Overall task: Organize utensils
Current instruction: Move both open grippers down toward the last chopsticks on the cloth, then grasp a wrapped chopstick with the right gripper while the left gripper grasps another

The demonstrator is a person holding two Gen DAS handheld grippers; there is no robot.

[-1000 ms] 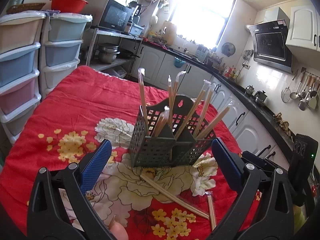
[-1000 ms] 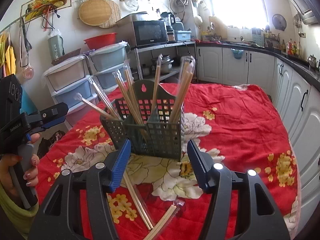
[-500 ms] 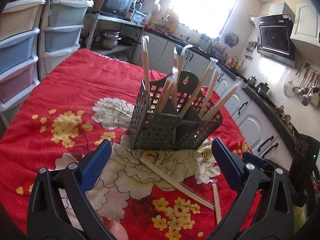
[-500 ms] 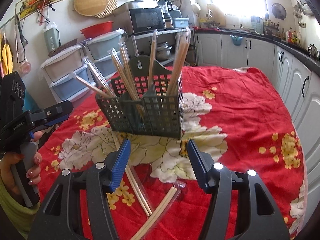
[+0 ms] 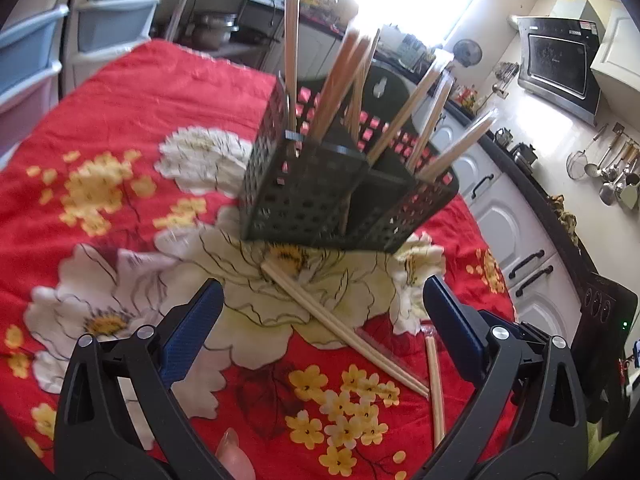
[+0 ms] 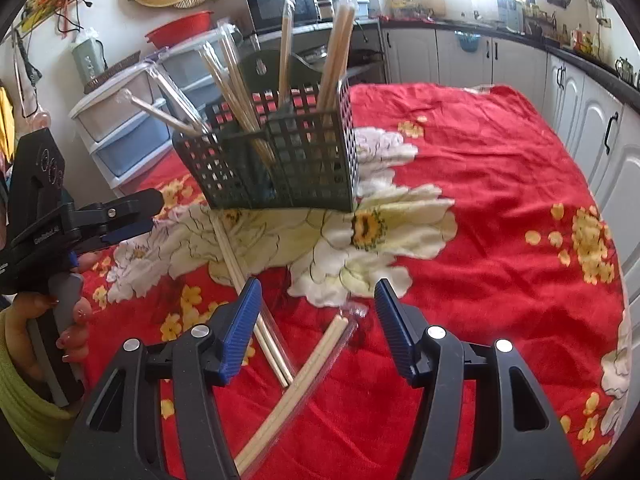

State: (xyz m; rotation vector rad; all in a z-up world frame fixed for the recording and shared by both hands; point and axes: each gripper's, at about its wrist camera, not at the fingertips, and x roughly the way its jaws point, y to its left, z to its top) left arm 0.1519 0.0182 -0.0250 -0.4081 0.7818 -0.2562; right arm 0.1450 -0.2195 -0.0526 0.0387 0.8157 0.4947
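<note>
- Our left gripper (image 5: 320,312) hangs over the red flowered tablecloth (image 5: 120,92) with its blue-padded jaws spread wide and nothing between them.
- Our right gripper (image 6: 318,312) is likewise parted, about half its span, pads bare; nothing is gripped.
- The dark perforated utensil caddy (image 5: 312,192) stands upright on the cloth ahead of both tools, well apart from either set of pads.
- Its compartments hold several wrapped chopstick pairs (image 5: 336,76), leaning outward at different angles.
- On the cloth in front of the caddy lies one loose chopstick pair (image 5: 344,324), one end close to the caddy's base, running diagonally between our left jaws without touching them.
- A second loose pair (image 6: 304,364), in a clear sleeve, lies in the gap of our right jaws; in the right wrist view it crosses the first pair (image 6: 256,312) just beside the left pad.
- In that view the left gripper (image 6: 132,216) appears from the side, held by a hand (image 6: 52,332) with a green sleeve.
- Behind the table we see stacked plastic drawers (image 6: 120,120) and white kitchen cabinets (image 6: 580,100).
</note>
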